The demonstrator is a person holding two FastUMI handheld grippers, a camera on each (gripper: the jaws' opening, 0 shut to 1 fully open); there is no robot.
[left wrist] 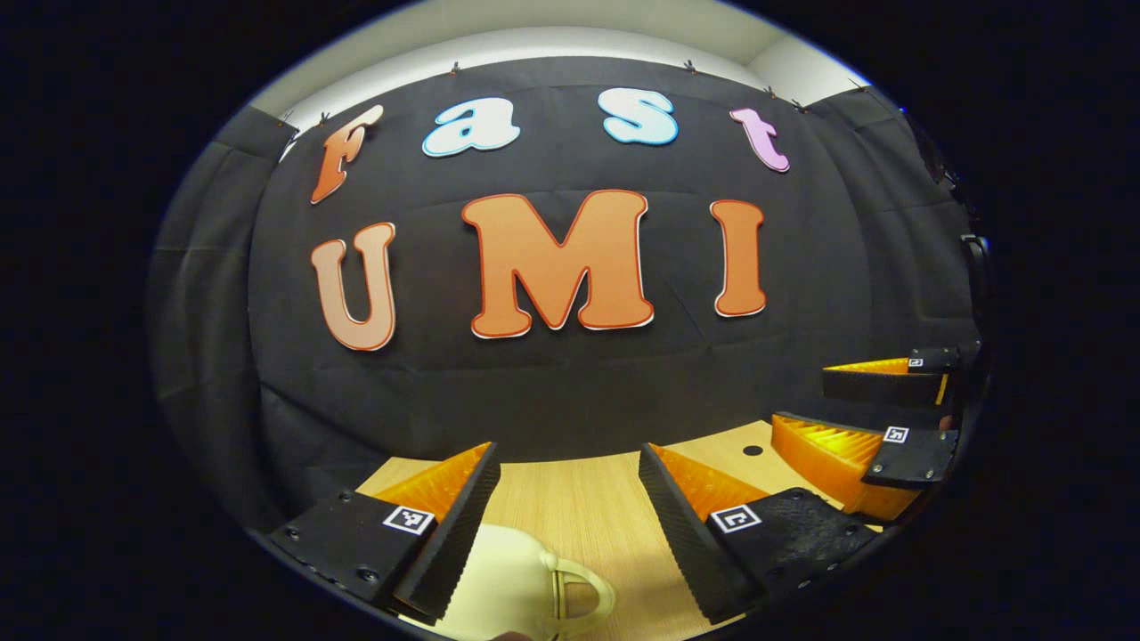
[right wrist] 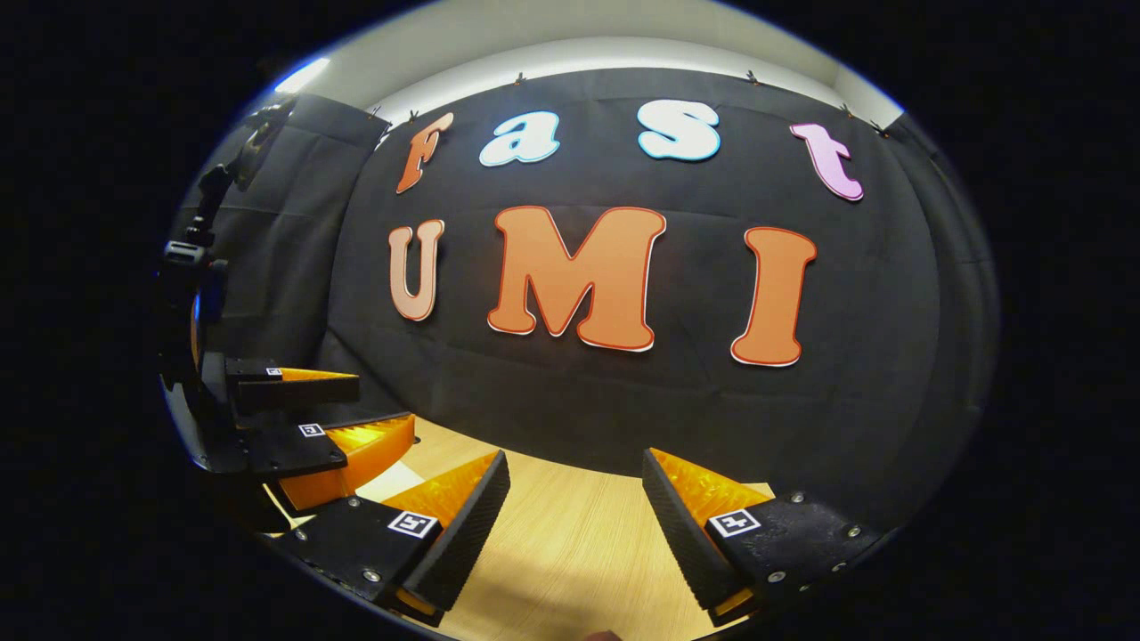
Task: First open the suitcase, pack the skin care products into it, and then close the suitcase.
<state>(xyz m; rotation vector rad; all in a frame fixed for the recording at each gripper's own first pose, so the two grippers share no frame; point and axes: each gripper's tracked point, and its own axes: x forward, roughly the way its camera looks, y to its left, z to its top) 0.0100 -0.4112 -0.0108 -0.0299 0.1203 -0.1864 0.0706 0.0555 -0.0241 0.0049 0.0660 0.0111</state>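
In the left gripper view, the left gripper hangs with its jaws spread wide and nothing between them. Just below and a little to the left of its fingers sits a pale, cream-coloured thing with a looped handle, most likely the suitcase's top edge, though too little shows to be sure. It looks like a hard, smooth shell: stiff, probably slippery, so the handle loop or a seam would be the sensible place to take hold. Off to this gripper's right, the right gripper floats above the light wooden table, jaws parted.

In the right gripper view, the right gripper is likewise wide open and empty over bare wood. The left gripper shows to its left. Black cloth closes the booth behind.
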